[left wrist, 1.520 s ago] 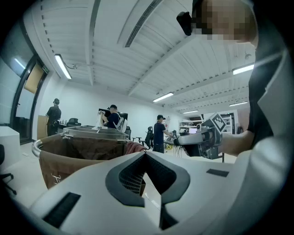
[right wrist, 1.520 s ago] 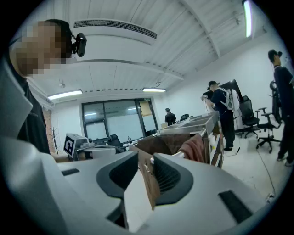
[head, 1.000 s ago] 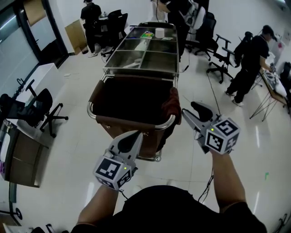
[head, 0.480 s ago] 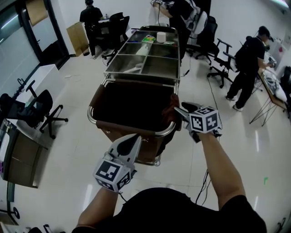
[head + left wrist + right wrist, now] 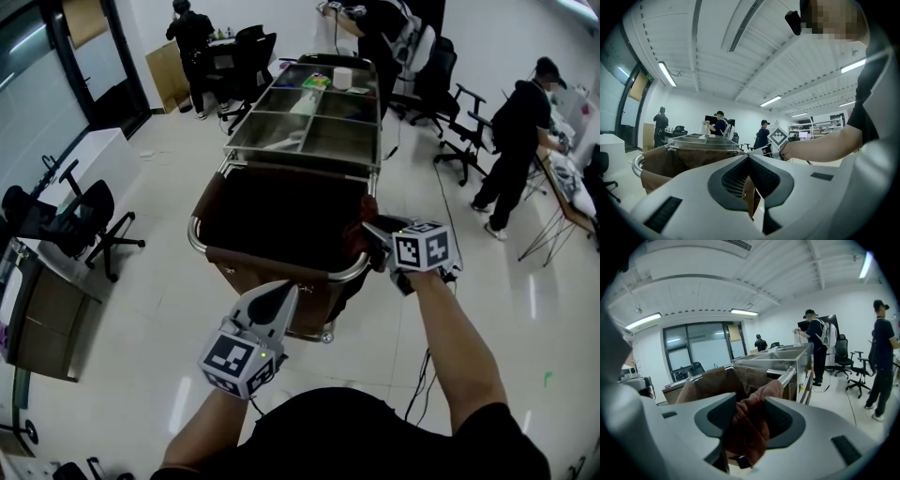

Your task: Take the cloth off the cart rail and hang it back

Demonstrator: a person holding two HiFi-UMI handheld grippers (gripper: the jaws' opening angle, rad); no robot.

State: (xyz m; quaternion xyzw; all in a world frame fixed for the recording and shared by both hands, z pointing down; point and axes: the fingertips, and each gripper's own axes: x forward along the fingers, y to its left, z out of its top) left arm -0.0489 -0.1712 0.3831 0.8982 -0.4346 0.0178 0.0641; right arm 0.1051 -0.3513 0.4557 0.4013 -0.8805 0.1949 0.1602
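A reddish-brown cloth hangs bunched over the right end of the cart's chrome rail, beside the dark brown bag. My right gripper is at that corner. In the right gripper view the cloth fills the gap of the right gripper, whose jaws are closing in on it, just below the rail. My left gripper hangs shut in front of the cart, a little short of the rail. In the left gripper view the left gripper holds nothing.
The cart's steel compartments stretch away behind the bag. Office chairs stand at the left and the far right. A person bends over a table at the right; others stand at the far end. A cable lies on the floor.
My right gripper has swung left and forward from open floor to the cart's right corner, and its jaws now straddle the cloth. The left gripper has hardly moved.
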